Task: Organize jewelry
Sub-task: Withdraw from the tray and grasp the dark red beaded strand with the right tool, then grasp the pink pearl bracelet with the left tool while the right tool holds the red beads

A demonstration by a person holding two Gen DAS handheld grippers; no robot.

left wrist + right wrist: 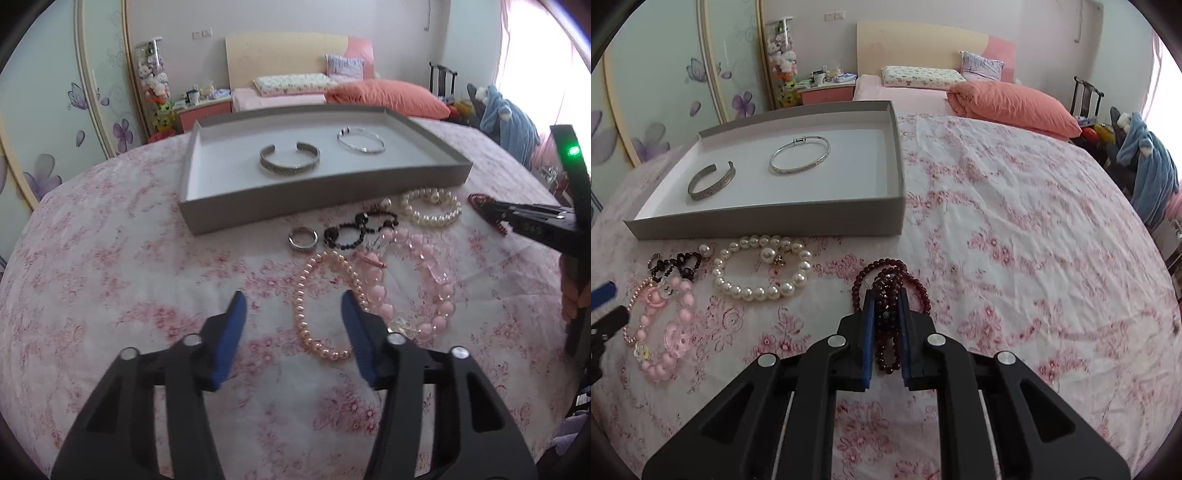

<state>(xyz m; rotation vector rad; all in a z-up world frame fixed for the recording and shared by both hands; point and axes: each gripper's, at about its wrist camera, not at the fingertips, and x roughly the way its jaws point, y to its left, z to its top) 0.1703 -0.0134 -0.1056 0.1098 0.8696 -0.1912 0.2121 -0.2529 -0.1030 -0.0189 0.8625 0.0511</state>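
A grey tray (325,192) (775,221) on the floral bedspread holds a silver cuff (289,162) (711,181) and a thin silver bangle (361,139) (799,155). In front of the tray lie a white pearl bracelet (430,206) (761,273), a black bead bracelet (360,229) (677,266), a silver ring (303,238), a small-pearl pink bracelet (325,306) and a big-bead pink bracelet (424,284) (663,332). My left gripper (293,301) is open, low beside the pink bracelets. My right gripper (886,295) is shut on a dark red bead bracelet (886,291) (480,206).
A salmon duvet (1015,103) and pillows lie at the headboard. A wardrobe with flower decals stands left, and a chair with blue clothes (1148,173) stands right. The bedspread (1015,240) stretches out right of the tray.
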